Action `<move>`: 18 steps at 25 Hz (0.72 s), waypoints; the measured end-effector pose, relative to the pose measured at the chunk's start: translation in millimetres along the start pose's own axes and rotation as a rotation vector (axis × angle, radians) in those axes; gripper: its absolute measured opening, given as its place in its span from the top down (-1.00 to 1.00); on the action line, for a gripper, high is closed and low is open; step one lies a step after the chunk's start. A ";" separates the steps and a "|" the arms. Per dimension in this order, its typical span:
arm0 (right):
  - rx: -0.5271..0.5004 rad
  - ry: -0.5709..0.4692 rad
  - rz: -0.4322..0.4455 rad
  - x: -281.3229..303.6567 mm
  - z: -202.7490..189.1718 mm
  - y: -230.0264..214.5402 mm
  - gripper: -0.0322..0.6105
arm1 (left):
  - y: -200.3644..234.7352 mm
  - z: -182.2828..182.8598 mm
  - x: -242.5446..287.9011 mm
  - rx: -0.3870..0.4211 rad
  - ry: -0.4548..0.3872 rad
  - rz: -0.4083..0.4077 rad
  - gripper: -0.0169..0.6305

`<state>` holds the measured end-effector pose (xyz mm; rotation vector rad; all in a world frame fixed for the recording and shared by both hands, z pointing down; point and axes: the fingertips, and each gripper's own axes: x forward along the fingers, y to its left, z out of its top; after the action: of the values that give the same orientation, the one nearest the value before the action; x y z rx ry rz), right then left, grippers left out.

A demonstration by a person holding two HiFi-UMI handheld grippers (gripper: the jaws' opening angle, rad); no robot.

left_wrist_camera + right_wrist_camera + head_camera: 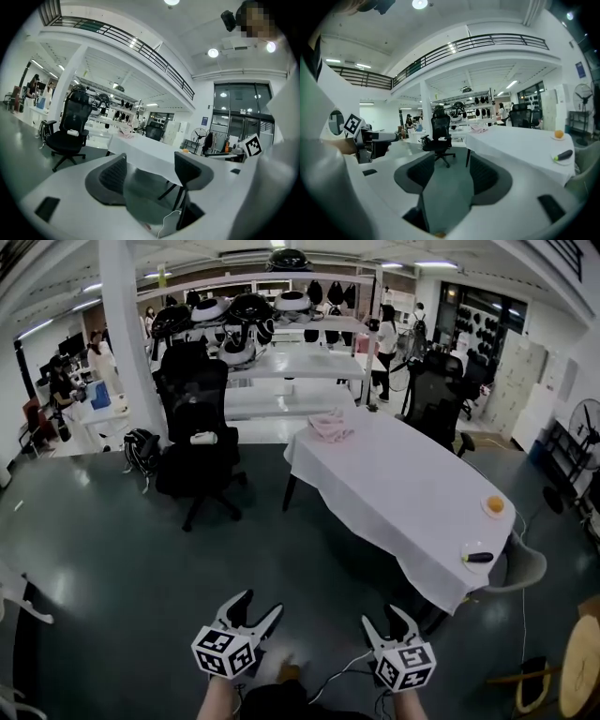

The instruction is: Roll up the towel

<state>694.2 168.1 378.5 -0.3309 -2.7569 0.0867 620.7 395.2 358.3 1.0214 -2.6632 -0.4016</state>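
Both grippers hung low over the dark floor (112, 549), side by side and well short of the table (412, 493). The left gripper (258, 606) had its jaws standing wide with nothing between them; its own view showed only floor and the table's cloth edge through the gap. The right gripper (386, 618) was the same, with its jaws apart, nothing gripped and grey floor running between the pads (483, 174). Each was nosed slightly downward and aimed toward the table.

And the towel (330, 426)? It lay far off at the table's far end, a pink crumpled heap close to the far edge, untouched and not rolled. From the left gripper view it was a small pink patch (125, 132) at the cloth's far corner. From the right gripper view it sat just as far away (479, 127).

Nearer in, an orange thing (495, 504) sat on a small dish by the table's right edge. A plate (476, 557) at the near right corner carried a dark stick-like thing, too small to name.

A black chair (197, 451) stood on the floor off the table's left side, apart from it, and another chair (433, 395) stood behind the far end. Beyond were racks and people, well away.
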 end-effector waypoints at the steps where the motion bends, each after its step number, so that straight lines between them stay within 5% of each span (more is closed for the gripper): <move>1: 0.000 -0.001 -0.002 9.5 4.3 -0.7 0.17 | 6.3 4.8 7.8 0.002 -0.001 -0.006 -0.10; 18: 0.008 -0.010 -0.021 117.8 29.2 -1.0 0.17 | 87.8 33.7 80.0 0.024 0.002 -0.043 -0.10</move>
<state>576.6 194.9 392.0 -0.2998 -2.7685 0.0948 498.5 408.9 368.7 1.0877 -2.6538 -0.3777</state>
